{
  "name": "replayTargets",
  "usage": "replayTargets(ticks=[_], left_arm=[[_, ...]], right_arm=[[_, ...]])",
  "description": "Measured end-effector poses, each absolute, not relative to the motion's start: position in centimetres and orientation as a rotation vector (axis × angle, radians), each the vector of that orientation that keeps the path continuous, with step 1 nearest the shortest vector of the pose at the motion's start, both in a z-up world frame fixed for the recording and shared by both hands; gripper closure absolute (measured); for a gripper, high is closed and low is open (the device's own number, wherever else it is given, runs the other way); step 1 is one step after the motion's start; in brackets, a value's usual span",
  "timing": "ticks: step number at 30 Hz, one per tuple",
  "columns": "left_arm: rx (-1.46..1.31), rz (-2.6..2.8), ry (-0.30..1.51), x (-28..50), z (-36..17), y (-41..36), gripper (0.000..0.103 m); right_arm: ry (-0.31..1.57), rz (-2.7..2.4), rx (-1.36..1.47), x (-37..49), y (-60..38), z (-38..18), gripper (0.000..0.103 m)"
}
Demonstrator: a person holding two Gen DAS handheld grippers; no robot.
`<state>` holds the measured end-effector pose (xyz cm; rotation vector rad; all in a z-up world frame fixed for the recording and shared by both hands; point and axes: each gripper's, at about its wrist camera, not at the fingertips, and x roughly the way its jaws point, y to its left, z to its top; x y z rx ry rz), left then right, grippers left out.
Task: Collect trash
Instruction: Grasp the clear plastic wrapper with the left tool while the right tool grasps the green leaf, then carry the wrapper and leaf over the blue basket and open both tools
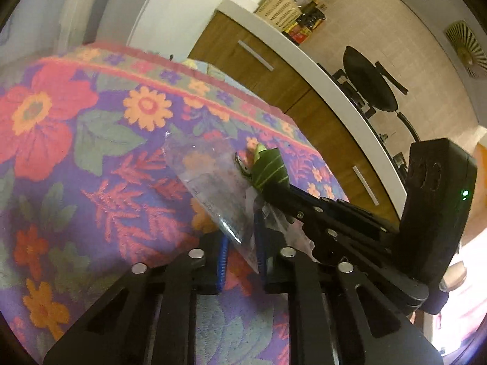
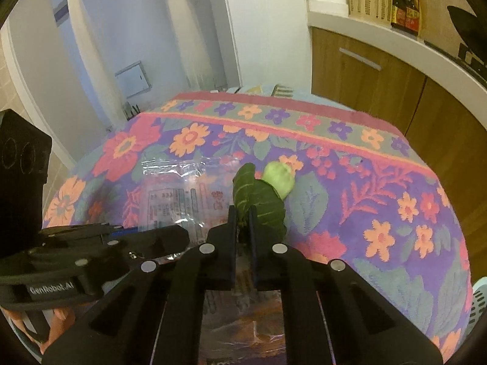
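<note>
The clear plastic bag (image 2: 179,191) lies flat on the floral tablecloth (image 2: 380,188), a green leaf scrap (image 2: 258,203) at its 3 o'clock edge. The right gripper (image 2: 242,225) is clamped tight on that leaf; the left gripper (image 1: 240,240) is nearly closed, pinching the bag's near corner. Best play now: lift the 2 together, keep the bag mouth slack, and don't tear the leaf.

Purple cloth (image 2: 350,188) patterned with orange, red and pink flowers, grey-green leaves, pink border. Dark green leaf (image 2: 261,203) with pale veins; pale green stem end (image 2: 278,179). Clear plastic bag (image 2: 182,194), dark printed text. Brown cabinets (image 2: 380,91), white counter (image 2: 395,36).
</note>
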<state>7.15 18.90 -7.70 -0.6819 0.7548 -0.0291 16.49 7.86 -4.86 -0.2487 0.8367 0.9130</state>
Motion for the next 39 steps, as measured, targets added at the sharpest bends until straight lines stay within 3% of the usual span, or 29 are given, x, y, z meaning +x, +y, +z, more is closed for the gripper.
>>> replayTargets(ticks=[2, 14, 30, 39], left_arm=[[-0.645, -0.006, 0.753, 7.2, -7.5, 18.5, 0.103], [-0.565, -0.100, 0.658, 5.1, -4.7, 16.2, 0.103], [-0.477, -0.277, 0.578, 4.7, 2.7, 6.9, 0.103], [-0.443, -0.430, 0.611, 8.7, 4.2, -1.1, 0.103]], right_arm=[[0.807, 0.906, -0.240, 16.2, 7.5, -4.5, 0.100], [0.710, 0.882, -0.046, 15.3, -1.7, -1.5, 0.100], [0.546, 0.658, 0.049, 12.6, -19.8, 2.0, 0.100], [0.541, 0.484, 0.146, 13.2, -30.2, 1.1, 0.100]])
